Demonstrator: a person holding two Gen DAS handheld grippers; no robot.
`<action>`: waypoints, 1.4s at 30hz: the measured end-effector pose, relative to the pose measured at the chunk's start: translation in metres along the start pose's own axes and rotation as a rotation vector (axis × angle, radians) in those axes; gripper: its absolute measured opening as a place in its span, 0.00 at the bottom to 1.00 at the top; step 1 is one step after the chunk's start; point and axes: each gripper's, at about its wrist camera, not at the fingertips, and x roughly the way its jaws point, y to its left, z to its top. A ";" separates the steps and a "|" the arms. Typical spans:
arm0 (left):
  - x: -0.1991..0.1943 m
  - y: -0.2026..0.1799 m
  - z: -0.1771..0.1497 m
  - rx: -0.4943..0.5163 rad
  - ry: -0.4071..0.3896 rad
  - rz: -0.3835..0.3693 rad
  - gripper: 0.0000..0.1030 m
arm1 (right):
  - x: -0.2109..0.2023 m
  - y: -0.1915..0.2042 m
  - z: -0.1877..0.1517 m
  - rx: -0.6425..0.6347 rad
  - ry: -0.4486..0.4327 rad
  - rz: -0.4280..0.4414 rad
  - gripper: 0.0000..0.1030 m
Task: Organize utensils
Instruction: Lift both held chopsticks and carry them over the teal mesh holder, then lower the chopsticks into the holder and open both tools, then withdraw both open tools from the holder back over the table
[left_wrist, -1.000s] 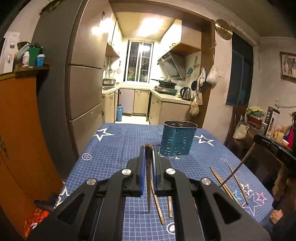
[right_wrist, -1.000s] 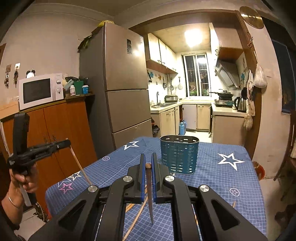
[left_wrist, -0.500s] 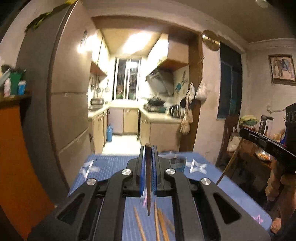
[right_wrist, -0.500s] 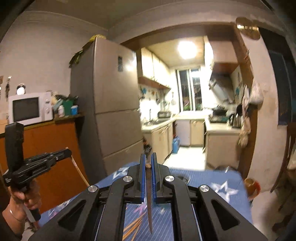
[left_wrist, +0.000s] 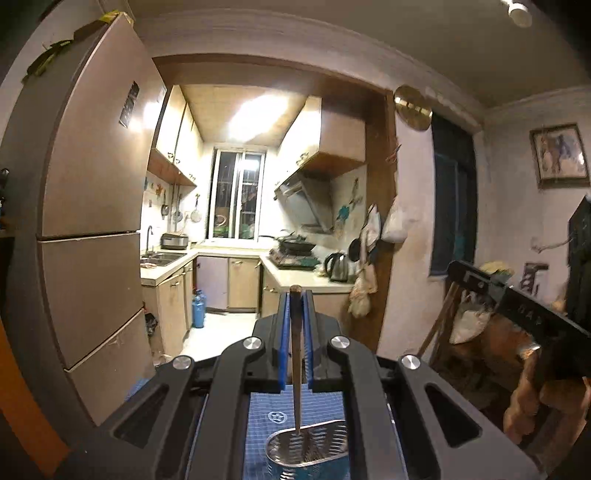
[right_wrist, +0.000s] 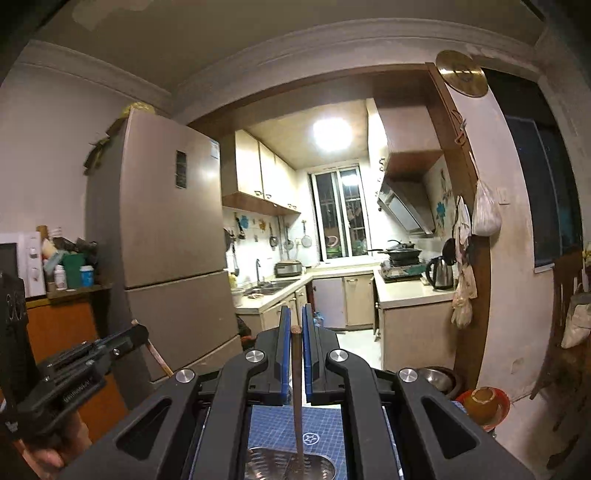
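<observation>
A tall brushed-steel three-door refrigerator (left_wrist: 92, 229) fills the left of the left wrist view and stands beside an orange wooden cabinet (right_wrist: 62, 328) in the right wrist view. Behind it a lit galley kitchen opens through a wood-framed doorway, with a barred window (right_wrist: 341, 212) at the far end.

Low in both views lies the table under a blue gridded cloth with star emblems (left_wrist: 273, 410). On it stands the perforated metal utensil holder with a teal outer wall (left_wrist: 308, 448), seen from above, its oval mouth directly beneath each gripper.

The black left gripper with blue finger pads (left_wrist: 296, 299) has its jaws nearly closed, pinching a dark wooden chopstick (left_wrist: 296, 369) that hangs upright between the pads; its lower tip reaches the holder's rim line, though whether it is inside or just above cannot be told. The black right gripper with blue pads (right_wrist: 294, 319) is likewise closed down to a narrow gap around a second brown wooden chopstick (right_wrist: 297, 398), upright, its lower end over or within the holder's mouth (right_wrist: 291, 465).

Each gripper also shows in the other's view: the right one at the right edge of the left wrist view, the left one at lower left of the right wrist view, with a pale chopstick (right_wrist: 157, 354) slanting down from its jaws.

A silver electric kettle (right_wrist: 439, 273) sits on the kitchen counter.
</observation>
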 end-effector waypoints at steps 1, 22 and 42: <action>0.012 0.001 -0.006 0.005 0.019 0.010 0.05 | 0.009 -0.003 -0.004 0.008 0.011 -0.003 0.07; 0.068 0.037 -0.082 -0.042 0.253 -0.002 0.05 | 0.086 -0.010 -0.106 -0.010 0.265 -0.046 0.07; -0.023 0.075 -0.085 -0.057 0.150 0.095 0.57 | -0.004 -0.045 -0.117 -0.030 0.199 -0.121 0.75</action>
